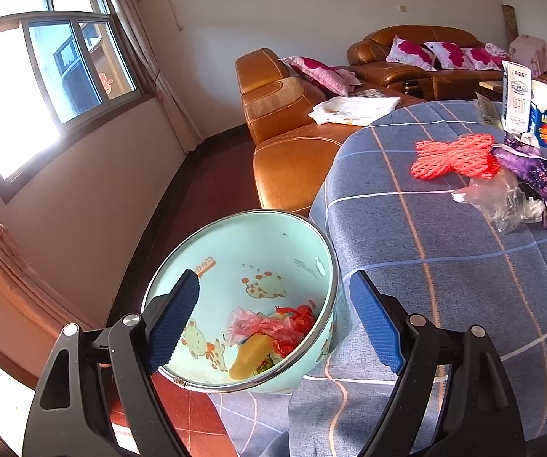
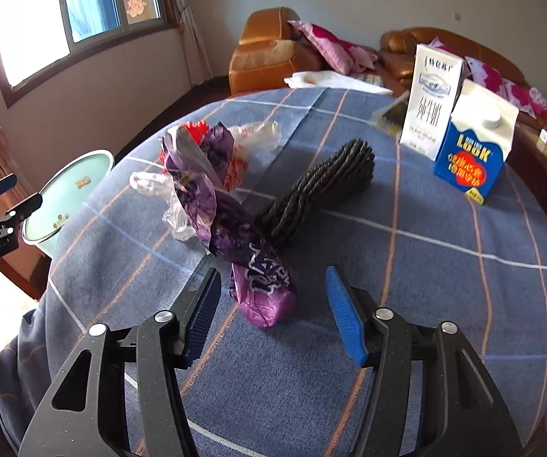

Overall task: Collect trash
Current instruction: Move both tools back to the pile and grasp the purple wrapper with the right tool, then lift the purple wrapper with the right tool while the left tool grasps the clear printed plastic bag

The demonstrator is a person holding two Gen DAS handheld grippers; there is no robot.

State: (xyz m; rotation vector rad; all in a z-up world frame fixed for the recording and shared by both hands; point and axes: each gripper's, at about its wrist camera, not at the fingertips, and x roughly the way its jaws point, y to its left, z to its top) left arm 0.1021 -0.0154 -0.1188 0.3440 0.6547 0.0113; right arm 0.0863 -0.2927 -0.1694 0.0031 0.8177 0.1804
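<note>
Two grippers, both open and empty, by a table [image 2: 426, 251].
Left gripper [image 1: 273, 316] spread wide over the bin [image 1: 292, 243]; right gripper [image 2: 271, 310] half-open, straddling the wrapper [image 2: 262, 285] untouched.

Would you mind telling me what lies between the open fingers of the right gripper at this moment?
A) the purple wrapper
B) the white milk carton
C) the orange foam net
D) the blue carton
A: in the right wrist view the near end of the purple wrapper lies on the tablecloth between the open fingers of the right gripper, not yet clamped.
</note>
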